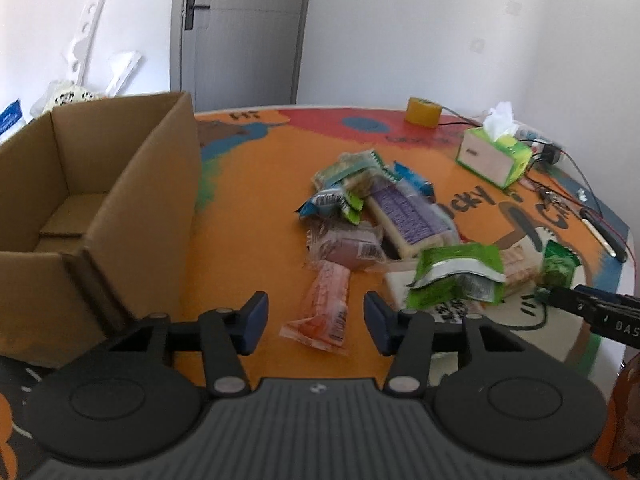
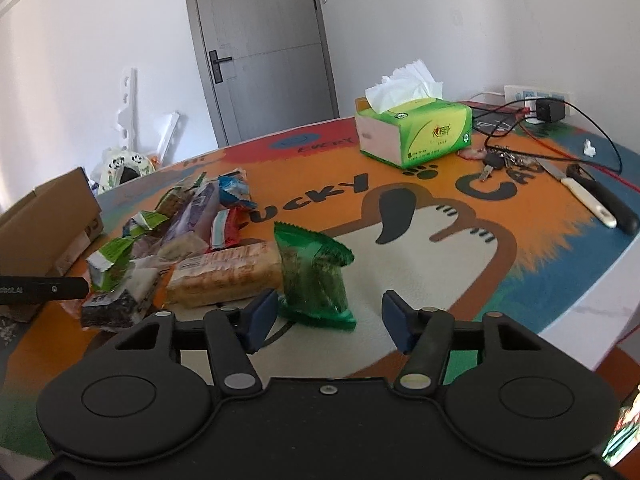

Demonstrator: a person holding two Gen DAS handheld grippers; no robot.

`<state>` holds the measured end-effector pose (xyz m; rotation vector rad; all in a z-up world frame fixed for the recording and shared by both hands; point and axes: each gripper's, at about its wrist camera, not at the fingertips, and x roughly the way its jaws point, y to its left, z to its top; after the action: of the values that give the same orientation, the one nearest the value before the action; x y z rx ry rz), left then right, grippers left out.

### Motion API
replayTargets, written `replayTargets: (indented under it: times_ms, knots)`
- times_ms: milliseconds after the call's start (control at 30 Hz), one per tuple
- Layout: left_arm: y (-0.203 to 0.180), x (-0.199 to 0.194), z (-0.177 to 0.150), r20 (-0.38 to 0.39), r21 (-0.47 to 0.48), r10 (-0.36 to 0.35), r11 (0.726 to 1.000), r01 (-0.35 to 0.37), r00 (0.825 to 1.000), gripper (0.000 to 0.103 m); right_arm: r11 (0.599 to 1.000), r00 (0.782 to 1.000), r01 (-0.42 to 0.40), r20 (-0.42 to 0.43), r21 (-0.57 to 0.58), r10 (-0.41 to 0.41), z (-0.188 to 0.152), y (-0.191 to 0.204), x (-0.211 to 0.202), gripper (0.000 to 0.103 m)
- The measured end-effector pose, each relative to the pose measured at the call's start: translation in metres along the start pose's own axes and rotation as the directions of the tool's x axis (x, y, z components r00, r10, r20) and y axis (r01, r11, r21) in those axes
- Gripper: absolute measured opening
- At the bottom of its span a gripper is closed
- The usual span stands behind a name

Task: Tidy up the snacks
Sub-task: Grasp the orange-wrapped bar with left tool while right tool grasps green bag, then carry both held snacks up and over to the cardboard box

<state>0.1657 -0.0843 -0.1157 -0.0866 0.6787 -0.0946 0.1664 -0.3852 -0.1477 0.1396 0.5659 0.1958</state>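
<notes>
Even, soft daylight; white walls (image 1: pixel 400 32) bright, slightly washed out. Shadows faint. Snack packets (image 1: pixel 384 216) ahead of the tongs smeared by motion blur. Strong fisheye bowing, with dark vignetted corners in both views.

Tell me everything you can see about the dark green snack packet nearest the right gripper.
The dark green snack packet is a glossy, see-through plastic pouch with crimped zigzag ends and dark green contents. It lies sealed on the cartoon table mat, one end toward the camera. Its left side touches a long biscuit pack. The right gripper is open around its near end, pads not pressing.
</notes>
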Motion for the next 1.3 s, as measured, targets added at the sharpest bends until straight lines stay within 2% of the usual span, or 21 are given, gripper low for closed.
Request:
replayTargets:
  times_ms: [100, 267, 333, 400, 500, 600, 967, 1300]
  knots:
    - [0.001, 0.010, 0.000, -0.029, -0.006, 0.009, 1.000, -0.009, 1.000, 0.047, 1.000, 1.000, -0.005, -0.005, -0.009, 0.005, 0.004, 0.001, 0.006, 0.051]
    - [0.000, 0.017, 0.003, -0.019, 0.015, 0.026, 1.000, -0.025, 0.999, 0.045, 0.999, 1.000, -0.027, -0.006, -0.024, 0.027, 0.007, 0.006, 0.014, 0.048]
    - [0.001, 0.018, 0.003, -0.018, 0.027, 0.038, 0.999, -0.037, 0.999, 0.038, 0.999, 1.000, -0.020, -0.007, -0.031, 0.020, 0.008, 0.008, 0.017, 0.043]
    - [0.004, 0.018, 0.004, -0.019, 0.026, 0.056, 0.998, -0.056, 0.998, 0.023, 1.000, 1.000, -0.016, -0.002, -0.026, 0.016, 0.009, 0.008, 0.018, 0.037]
    - [0.009, 0.014, 0.004, -0.022, -0.002, 0.040, 0.999, -0.040, 0.999, 0.021, 1.000, 1.000, -0.028, -0.003, 0.003, 0.028, 0.009, 0.006, 0.017, 0.031]
    - [0.008, 0.010, 0.001, -0.019, -0.014, 0.027, 1.000, -0.027, 0.999, 0.020, 1.000, 0.999, -0.032, -0.006, 0.001, 0.032, 0.009, 0.006, 0.012, 0.030]
    - [0.005, -0.020, -0.003, 0.051, -0.040, -0.001, 0.999, 0.003, 0.999, 0.017, 0.999, 0.998, -0.032, 0.050, -0.008, 0.032, 0.013, 0.015, -0.020, 0.030]
    - [0.012, -0.060, -0.001, 0.141, -0.062, -0.001, 0.998, 0.009, 0.990, 0.017, 0.997, 0.992, -0.059, 0.113, -0.050, 0.064, 0.026, 0.037, -0.049, 0.030]
